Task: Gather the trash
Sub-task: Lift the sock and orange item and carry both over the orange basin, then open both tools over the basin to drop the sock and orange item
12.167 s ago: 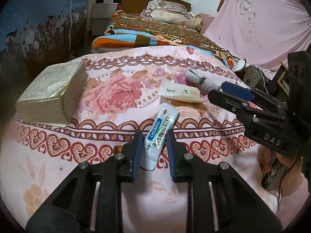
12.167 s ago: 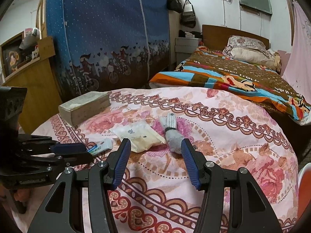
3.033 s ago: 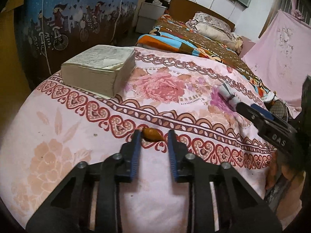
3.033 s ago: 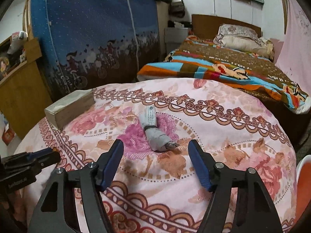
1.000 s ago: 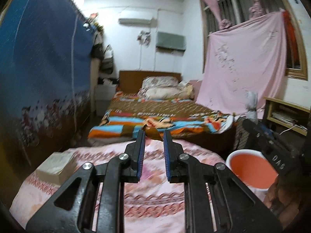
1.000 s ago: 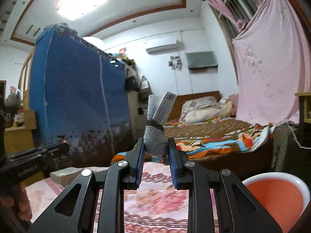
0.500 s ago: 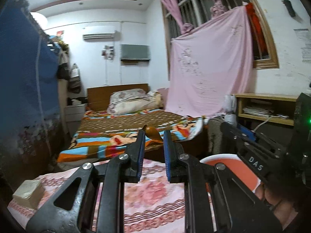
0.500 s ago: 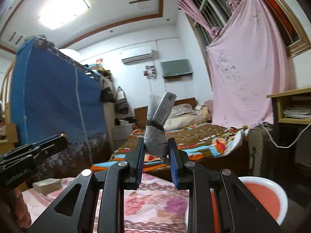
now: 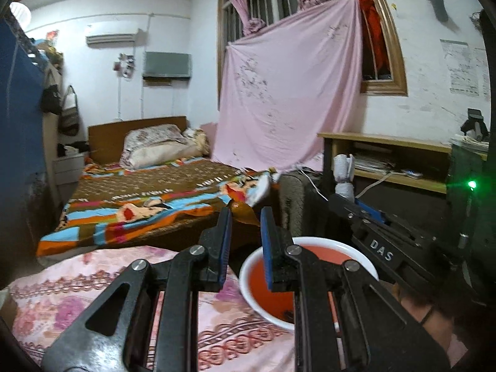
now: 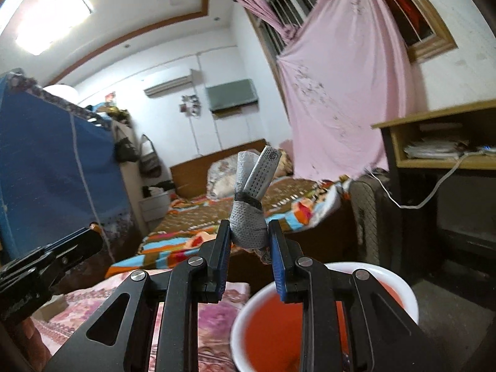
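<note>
My left gripper (image 9: 245, 217) is shut on a small brown scrap (image 9: 242, 212) held between its tips, just left of and above the red bin with a white rim (image 9: 310, 241). My right gripper (image 10: 249, 237) is shut on a grey rolled cloth bundle (image 10: 249, 217) tied with a dark band, its top sticking up. It hovers above the bin's rim (image 10: 400, 282). In the left wrist view the right gripper (image 9: 350, 198) and the bundle (image 9: 343, 175) show over the bin's far side.
The pink floral tablecloth (image 9: 77, 297) lies below left, with the bin beside its edge. A bed (image 9: 148, 192) with a colourful blanket stands behind. A wooden desk (image 9: 387, 152) and pink hanging sheet (image 9: 288, 93) are to the right.
Both grippers have swung right from the table and lowered toward the red bin, each still holding its item. The bin now shows large under both.
</note>
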`<state>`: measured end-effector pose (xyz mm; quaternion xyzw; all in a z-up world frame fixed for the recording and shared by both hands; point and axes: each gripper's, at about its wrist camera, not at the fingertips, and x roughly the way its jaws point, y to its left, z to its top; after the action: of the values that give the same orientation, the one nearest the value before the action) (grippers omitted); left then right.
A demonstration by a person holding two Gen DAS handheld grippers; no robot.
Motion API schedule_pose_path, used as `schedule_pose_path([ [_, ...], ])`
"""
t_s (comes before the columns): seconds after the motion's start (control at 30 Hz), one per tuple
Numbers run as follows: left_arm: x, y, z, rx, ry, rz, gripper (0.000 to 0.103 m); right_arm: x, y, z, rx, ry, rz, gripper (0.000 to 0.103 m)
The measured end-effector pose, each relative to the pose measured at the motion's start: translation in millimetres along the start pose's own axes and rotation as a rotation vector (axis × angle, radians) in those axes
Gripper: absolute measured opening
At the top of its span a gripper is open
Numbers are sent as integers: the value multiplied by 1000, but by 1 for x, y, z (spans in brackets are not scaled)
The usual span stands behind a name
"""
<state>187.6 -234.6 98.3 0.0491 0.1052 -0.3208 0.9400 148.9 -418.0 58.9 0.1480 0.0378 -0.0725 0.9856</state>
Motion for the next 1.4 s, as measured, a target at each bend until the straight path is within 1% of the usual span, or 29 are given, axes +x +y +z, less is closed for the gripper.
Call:
schedule_pose_path([
  [0.37,47,-21,-11,-55,175,-114,3,10,-27,-13,56,121,-90,23],
  [0.53,59,-22,-15,-91,233,-137,3,13,-32,-15,72,151,-110,25],
  [0.8,68,-23,-18,-130,281,-153,4,14,-36,-15,84,167,-125,27],
  [0.9,72,-23,-19,-136,297,-154,5,14,-36,-16,86,170,-129,34],
  [1.23,73,-21,-21,-151,308,-145,15,14,-37,-16,87,170,-130,38],
  [1.4,70,-18,-21,-162,301,-132,22,14,-37,-15,86,171,-129,40],
])
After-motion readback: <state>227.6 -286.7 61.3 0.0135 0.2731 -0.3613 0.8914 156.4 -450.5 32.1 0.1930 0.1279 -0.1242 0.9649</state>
